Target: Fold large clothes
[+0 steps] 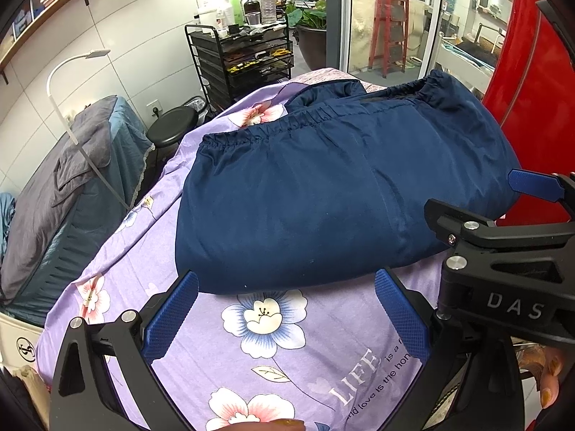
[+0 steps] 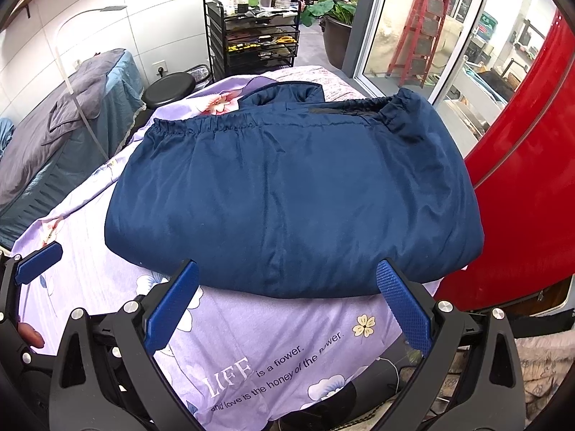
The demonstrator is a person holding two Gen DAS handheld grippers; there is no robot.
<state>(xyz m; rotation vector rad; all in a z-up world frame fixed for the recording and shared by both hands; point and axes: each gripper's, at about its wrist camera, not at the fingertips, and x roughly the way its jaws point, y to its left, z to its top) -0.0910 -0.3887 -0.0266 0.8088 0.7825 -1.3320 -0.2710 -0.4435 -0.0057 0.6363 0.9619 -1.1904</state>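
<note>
Progress: jacket (image 2: 287, 194) lay folded into a compact, thick bundle, so most of the folding looked done.
Remaining: judged from the lie of the cloth, little was left, perhaps a last smoothing or one more fold; an elastic hem ran along the far edge and a collar or hood part stuck out behind it.
Jacket position: it sat on the sheet (image 2: 280, 352), toward the far half of the surface, its near edge just beyond both sets of fingertips.
Left gripper (image 1: 285, 310): jaws stood wide apart, holding nothing, poised just short of the jacket's near edge over the printed flower.
Right gripper (image 2: 287, 303): jaws likewise wide, empty, tips at the near edge of the bundle; whether they touched the cloth could not be told.
Hands: a few fingers showed at the frame edges behind the tools, no more.
Count, garments: one jacket, dark blue.
Count, grippers: two, each with two blue pads.
Count, sheets: one, lilac with flowers and printed lettering.
Count, other: one black stool (image 2: 169, 88), one black cart (image 2: 251, 36) loaded with bottles, one red panel (image 2: 521, 179) at the right, one red ladder beyond the glass.
Side bed: grey-blue covers (image 1: 72, 186) lay well apart at the left.
</note>
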